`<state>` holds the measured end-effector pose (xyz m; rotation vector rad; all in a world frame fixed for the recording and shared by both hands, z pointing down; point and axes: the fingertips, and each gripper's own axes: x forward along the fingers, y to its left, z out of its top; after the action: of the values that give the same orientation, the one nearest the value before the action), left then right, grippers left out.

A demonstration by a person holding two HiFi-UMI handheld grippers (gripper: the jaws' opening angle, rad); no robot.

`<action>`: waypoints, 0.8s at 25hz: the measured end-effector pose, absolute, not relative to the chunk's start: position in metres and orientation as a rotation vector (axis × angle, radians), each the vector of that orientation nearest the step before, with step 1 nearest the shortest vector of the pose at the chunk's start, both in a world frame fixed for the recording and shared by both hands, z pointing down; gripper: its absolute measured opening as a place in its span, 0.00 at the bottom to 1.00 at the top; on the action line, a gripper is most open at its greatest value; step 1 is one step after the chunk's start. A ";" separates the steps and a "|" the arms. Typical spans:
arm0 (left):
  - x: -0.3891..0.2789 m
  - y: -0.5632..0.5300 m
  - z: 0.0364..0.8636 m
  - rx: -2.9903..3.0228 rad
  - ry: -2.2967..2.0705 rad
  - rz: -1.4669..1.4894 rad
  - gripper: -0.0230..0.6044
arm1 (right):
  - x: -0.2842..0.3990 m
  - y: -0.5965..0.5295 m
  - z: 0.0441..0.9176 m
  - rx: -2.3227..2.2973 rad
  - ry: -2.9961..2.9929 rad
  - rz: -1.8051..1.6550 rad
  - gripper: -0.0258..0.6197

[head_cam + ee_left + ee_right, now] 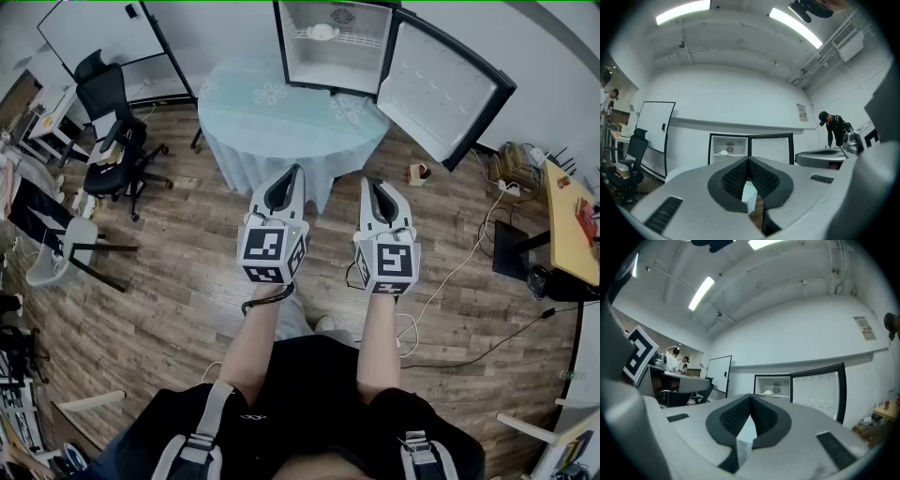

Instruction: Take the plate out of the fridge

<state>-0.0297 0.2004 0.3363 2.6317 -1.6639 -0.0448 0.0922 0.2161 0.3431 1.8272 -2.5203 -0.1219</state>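
A small black fridge (336, 47) stands on a round table (272, 117) with a pale cloth, its door (441, 86) swung wide to the right. A white plate (322, 32) lies on the fridge's wire shelf; the plate (724, 152) also shows small in the left gripper view, and the plate (766, 392) in the right gripper view. My left gripper (296, 170) and right gripper (371, 182) are held side by side over the floor, short of the table, both shut and empty, pointing at the fridge.
A black office chair (111, 141) and a whiteboard (98, 28) stand at the left. Cables (450, 281) trail over the wooden floor at the right, near a yellow desk (572, 225). A person (833, 125) bends over at the far right of the left gripper view.
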 end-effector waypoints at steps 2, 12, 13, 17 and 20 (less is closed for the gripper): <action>-0.029 0.198 0.337 2.642 -1.658 -0.034 0.03 | 0.091 0.212 0.343 1.833 -2.531 -0.117 0.05; -0.010 0.191 0.336 2.674 -1.613 -0.043 0.03 | 0.105 0.205 0.336 1.863 -2.553 -0.120 0.05; -0.008 0.191 0.338 2.678 -1.606 -0.040 0.04 | 0.105 0.204 0.336 1.869 -2.560 -0.114 0.05; -0.011 0.187 0.341 2.672 -1.601 -0.031 0.03 | 0.108 0.194 0.344 1.882 -2.528 -0.077 0.05; -0.023 0.177 0.340 2.636 -1.632 -0.054 0.03 | 0.107 0.181 0.347 1.901 -2.536 -0.033 0.05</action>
<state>-0.0226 0.1771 0.3401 2.6363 -1.6318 -0.0541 0.1067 0.1814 0.3468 1.9007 -2.5365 -0.0332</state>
